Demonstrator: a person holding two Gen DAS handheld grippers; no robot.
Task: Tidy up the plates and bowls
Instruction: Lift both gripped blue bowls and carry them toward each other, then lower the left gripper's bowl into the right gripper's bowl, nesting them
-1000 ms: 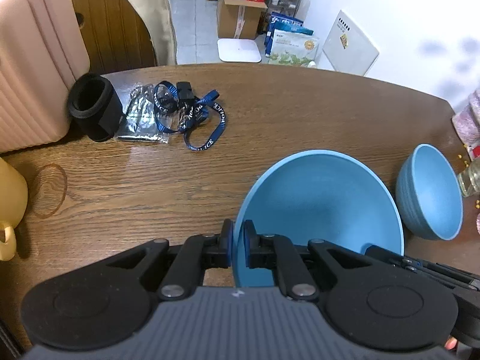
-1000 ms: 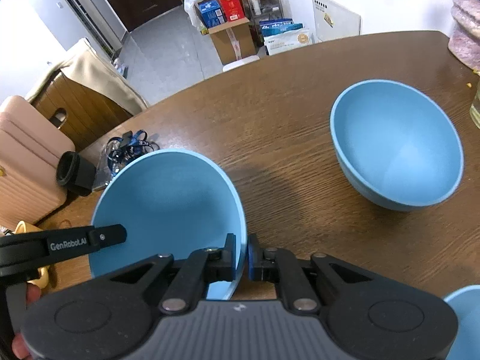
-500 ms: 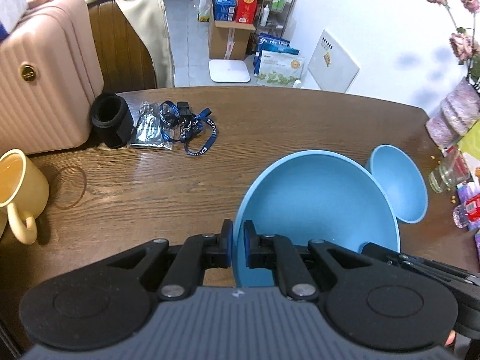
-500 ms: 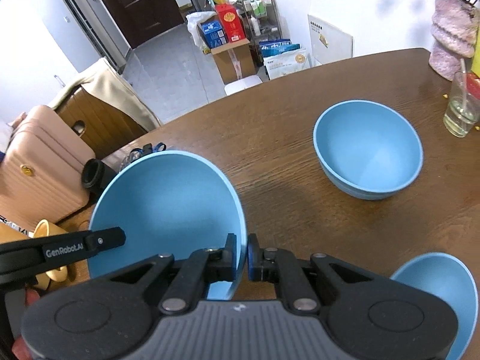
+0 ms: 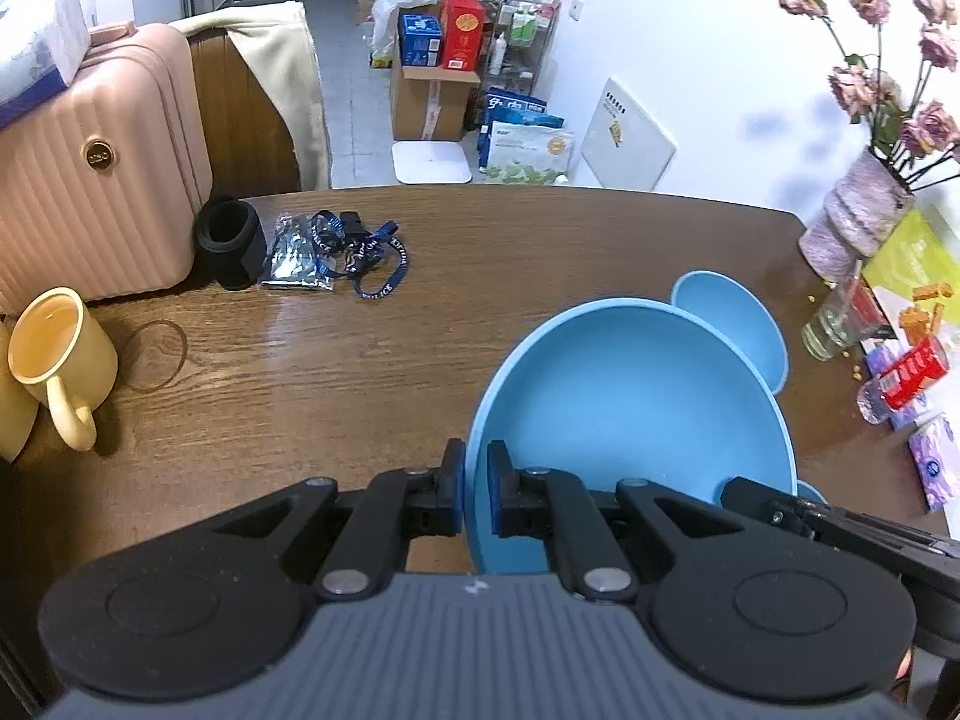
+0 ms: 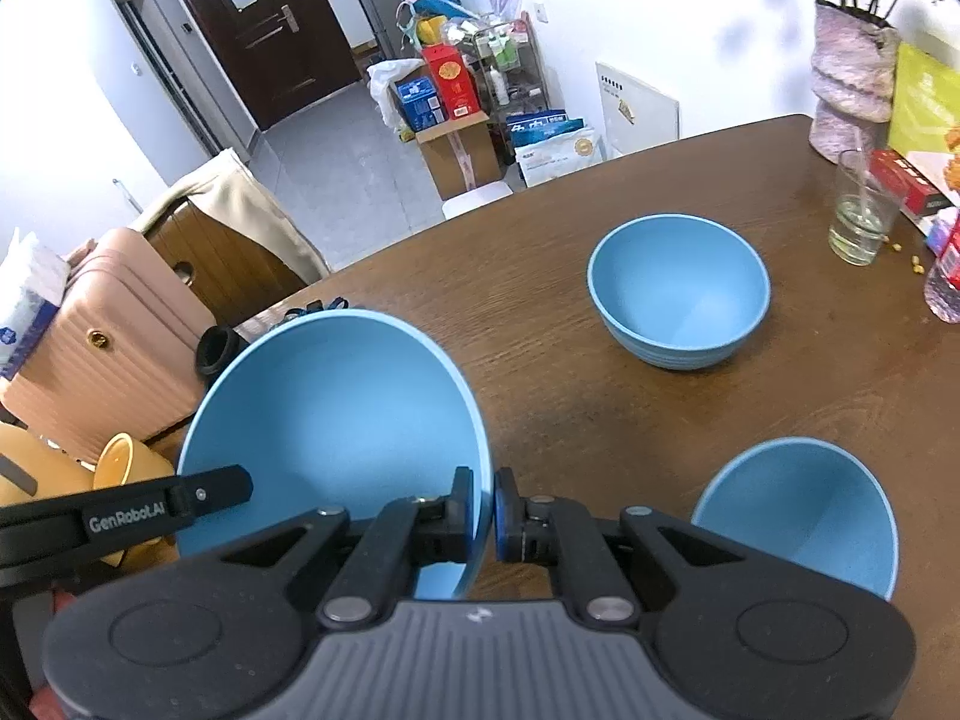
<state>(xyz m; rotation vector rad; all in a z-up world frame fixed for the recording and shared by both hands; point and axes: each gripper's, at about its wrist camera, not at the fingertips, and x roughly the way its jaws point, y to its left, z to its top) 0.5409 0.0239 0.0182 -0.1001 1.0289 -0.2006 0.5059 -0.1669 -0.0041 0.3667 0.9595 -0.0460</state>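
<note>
While my left tongs pinch the near rim of the large light-blue plastic bowl, held tilted above the brown wooden table, nothing looks stacked yet; yellow mug and lanyard lie well apart.

From the right, my right tongs clamp its opposite rim; two smaller blue bowls sit apart, unnested, with a water glass beyond.

The held bowl hid most of the bowl beyond it. Left of the right gripper, that bowl covered part of the yellow mug.

"GenRobot.AI" in white shows on the left gripper's arm; the lanyard has print, too small to read.
</note>
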